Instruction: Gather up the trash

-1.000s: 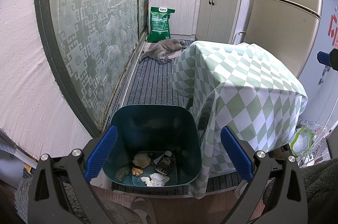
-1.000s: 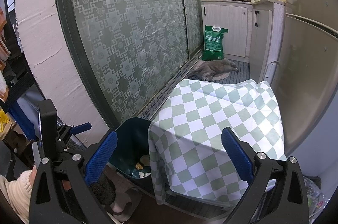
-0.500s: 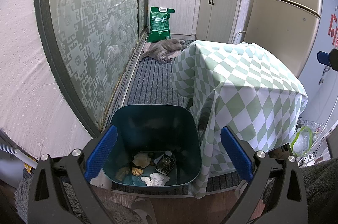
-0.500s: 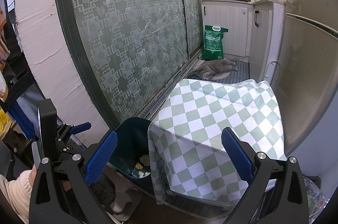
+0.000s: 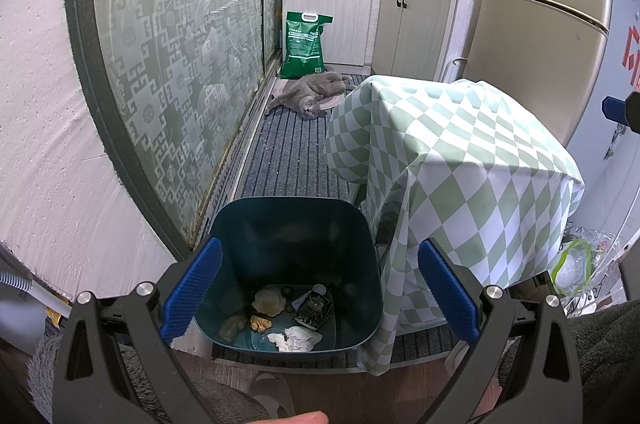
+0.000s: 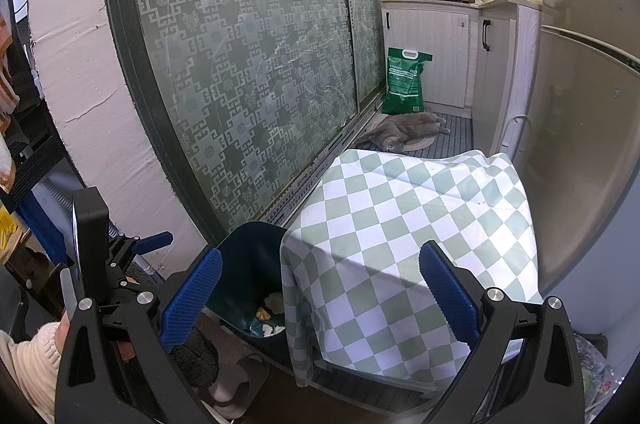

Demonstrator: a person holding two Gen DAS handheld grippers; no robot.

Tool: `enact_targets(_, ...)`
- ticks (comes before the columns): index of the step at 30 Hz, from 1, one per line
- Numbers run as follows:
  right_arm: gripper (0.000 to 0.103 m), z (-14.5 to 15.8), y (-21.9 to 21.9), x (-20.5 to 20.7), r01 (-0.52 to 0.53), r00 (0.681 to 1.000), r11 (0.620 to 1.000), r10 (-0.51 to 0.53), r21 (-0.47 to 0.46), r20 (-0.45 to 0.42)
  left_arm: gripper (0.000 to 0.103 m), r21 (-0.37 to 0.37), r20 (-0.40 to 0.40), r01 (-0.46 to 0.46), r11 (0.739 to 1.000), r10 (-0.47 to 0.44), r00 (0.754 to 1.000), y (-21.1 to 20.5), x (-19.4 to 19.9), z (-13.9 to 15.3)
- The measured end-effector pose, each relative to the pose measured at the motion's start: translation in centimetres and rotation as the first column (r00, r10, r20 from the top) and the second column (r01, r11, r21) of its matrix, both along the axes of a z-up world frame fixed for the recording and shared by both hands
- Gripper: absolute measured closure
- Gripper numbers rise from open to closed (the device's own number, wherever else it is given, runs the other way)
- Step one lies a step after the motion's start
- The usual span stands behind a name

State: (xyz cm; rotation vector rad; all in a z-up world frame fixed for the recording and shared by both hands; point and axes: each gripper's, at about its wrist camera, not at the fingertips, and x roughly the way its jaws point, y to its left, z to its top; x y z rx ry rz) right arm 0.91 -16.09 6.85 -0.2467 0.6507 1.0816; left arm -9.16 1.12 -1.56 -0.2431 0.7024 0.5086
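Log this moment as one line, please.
left gripper: open, empty, above bin | right gripper: open, empty | trash in bin | tablecloth bare

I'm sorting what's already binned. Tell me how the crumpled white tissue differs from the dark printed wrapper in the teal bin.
The crumpled white tissue is pale, plain and balled up; the dark printed wrapper is blackish, patterned and flatter. The tissue lies nearest the camera, the wrapper just behind it. Both rest on the floor of the teal bin.
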Motion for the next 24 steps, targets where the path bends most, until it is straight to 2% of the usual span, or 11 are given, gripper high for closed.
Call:
enact_targets(16,0.003,-0.04,0.04,-0.03,0.000,1.000,1.000,0.000,-0.002,0.001,0.003,0.013,0.006,0.002,1.000,-0.002,1.000,-0.11,-0.15,0.09)
enact_targets(24,0.003,-0.04,0.03,-0.03,0.000,1.000,1.000,0.000,0.000,0.000,0.003,-0.010,0.002,0.005,1.000,-0.005,1.000,0.36,-0.25,0.01)
